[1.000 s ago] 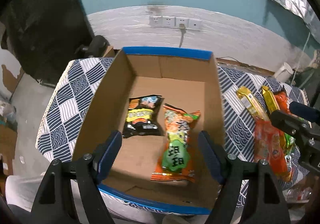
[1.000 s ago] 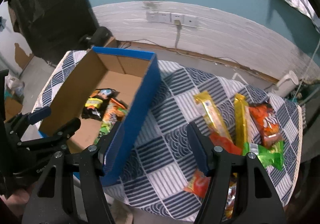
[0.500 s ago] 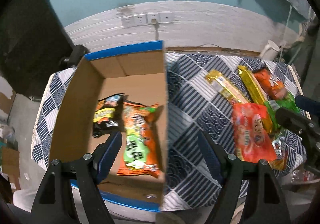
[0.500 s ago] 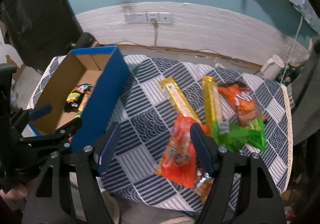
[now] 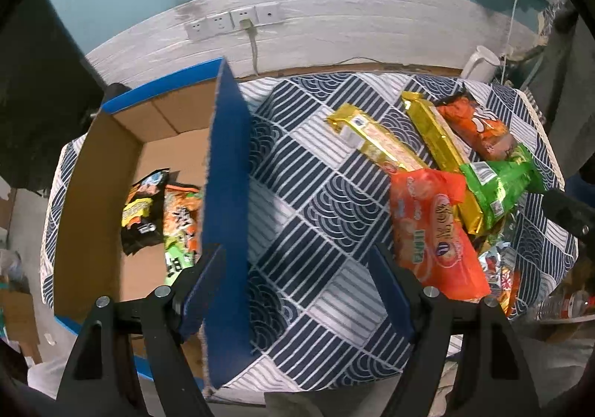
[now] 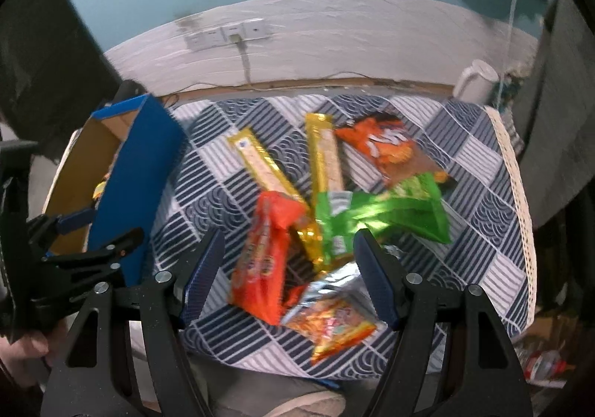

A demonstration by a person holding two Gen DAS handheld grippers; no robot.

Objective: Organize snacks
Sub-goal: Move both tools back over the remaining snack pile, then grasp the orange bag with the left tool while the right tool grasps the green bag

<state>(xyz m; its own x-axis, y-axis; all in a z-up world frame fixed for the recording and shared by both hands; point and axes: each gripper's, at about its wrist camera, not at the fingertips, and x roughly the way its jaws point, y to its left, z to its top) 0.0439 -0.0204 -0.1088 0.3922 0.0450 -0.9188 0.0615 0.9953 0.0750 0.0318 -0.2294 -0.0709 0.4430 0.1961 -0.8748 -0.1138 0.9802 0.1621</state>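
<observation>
A blue-sided cardboard box [image 5: 227,194] stands on the left of the table and holds a black snack bag [image 5: 143,209] and an orange-green bag [image 5: 180,227]. My left gripper [image 5: 297,290] is open and empty above the patterned cloth, just right of the box wall. My right gripper [image 6: 288,277] is open and empty above a snack pile: a red-orange pack [image 6: 266,261], a green bag [image 6: 383,216], two gold bars [image 6: 260,166], an orange chip bag [image 6: 386,149] and a silver-orange packet [image 6: 331,320]. The same pile shows in the left wrist view [image 5: 435,231].
The table wears a navy and white patterned cloth [image 5: 316,201]. A white kettle [image 6: 476,82] stands behind the far right corner. Wall sockets [image 5: 230,21] sit on the white wall behind. The left gripper shows at the left of the right wrist view [image 6: 74,249].
Both grippers have swung to the right, away from over the box and toward the snack pile. The snacks and the box have not moved.
</observation>
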